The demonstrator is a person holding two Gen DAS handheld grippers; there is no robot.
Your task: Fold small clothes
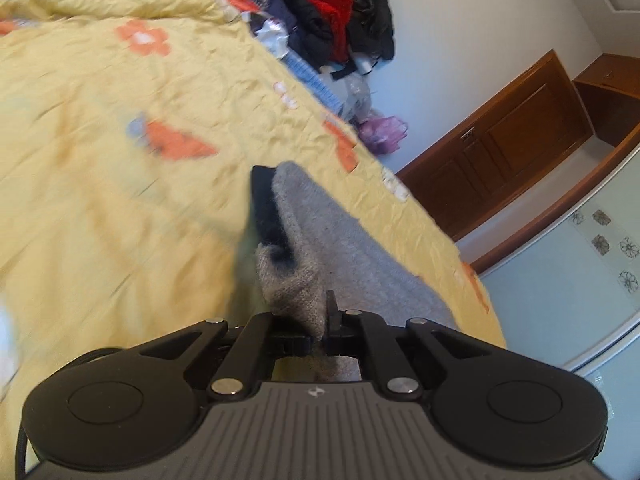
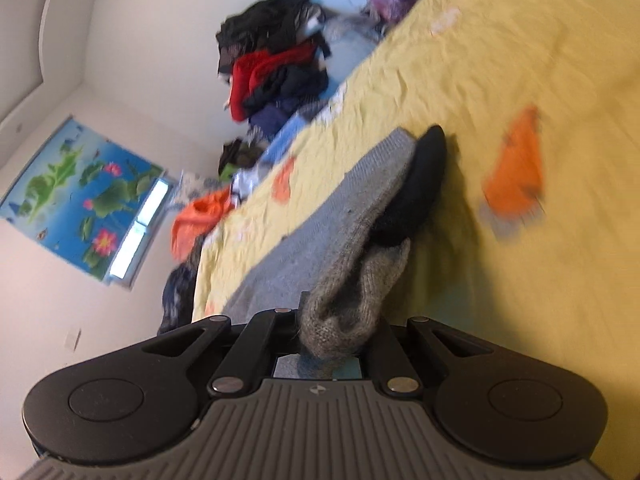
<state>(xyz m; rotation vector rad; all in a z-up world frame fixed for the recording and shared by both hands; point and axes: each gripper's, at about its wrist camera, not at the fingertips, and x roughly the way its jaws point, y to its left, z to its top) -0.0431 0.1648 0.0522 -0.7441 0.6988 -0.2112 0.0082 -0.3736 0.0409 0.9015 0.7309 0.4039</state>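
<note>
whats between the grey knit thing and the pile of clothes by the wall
Only bare yellow bedspread with orange prints lies between the grey knit garment and the clothes pile; both wrist views show it.

Knit garment [image 1: 304, 240] lies on the bedspread [image 1: 120, 160], near end pinched in the left gripper [image 1: 319, 320]; its other near end in the right gripper [image 2: 340, 332]. Clothes pile [image 1: 332, 20] at bed's far edge.

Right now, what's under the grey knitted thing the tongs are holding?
Under the grey knitted garment lies the yellow bedspread with orange shapes. A black part of the garment peeks out at its far end. Whatever lies directly beneath the garment is covered.
</note>
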